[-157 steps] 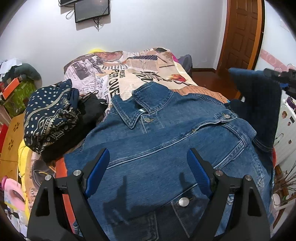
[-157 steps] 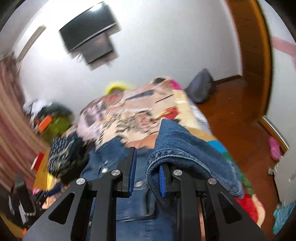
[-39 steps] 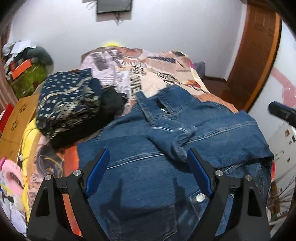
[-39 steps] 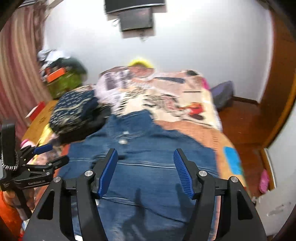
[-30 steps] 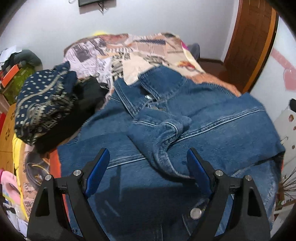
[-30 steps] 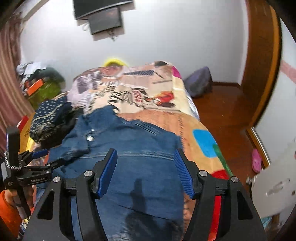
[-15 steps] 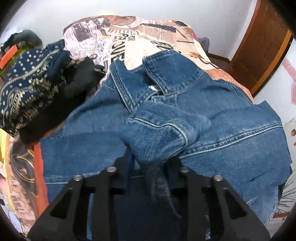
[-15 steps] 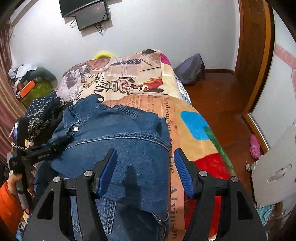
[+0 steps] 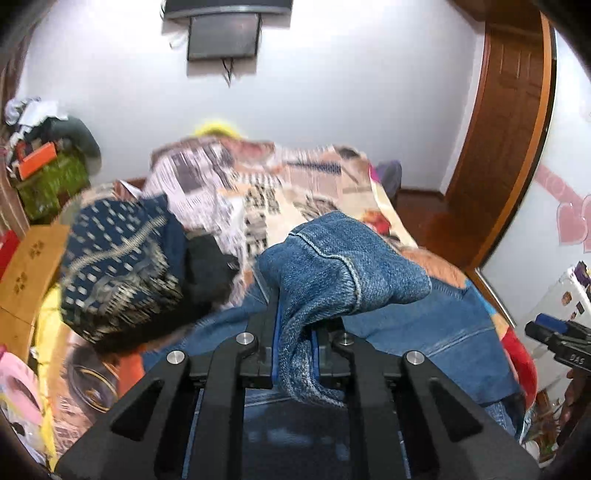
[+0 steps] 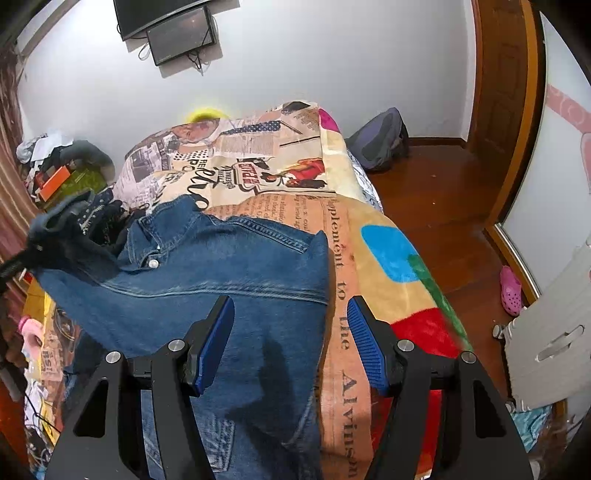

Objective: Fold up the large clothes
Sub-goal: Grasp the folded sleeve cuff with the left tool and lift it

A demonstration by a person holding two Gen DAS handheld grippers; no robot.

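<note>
While lifted, jacket sleeve [image 9: 332, 273] between fingers [image 9: 276, 343].

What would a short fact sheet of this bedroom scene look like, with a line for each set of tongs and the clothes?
garment: denim jacket, spread on the bed
surface: printed blanket
left tongs: shut on the jacket sleeve, sleeve lifted off the bed
right tongs: open, holding nothing, above the jacket's edge
nearby pile: patterned navy cloth beside the jacket
on the wall: dark screen
on the floor: grey backpack, pink shoe
</note>
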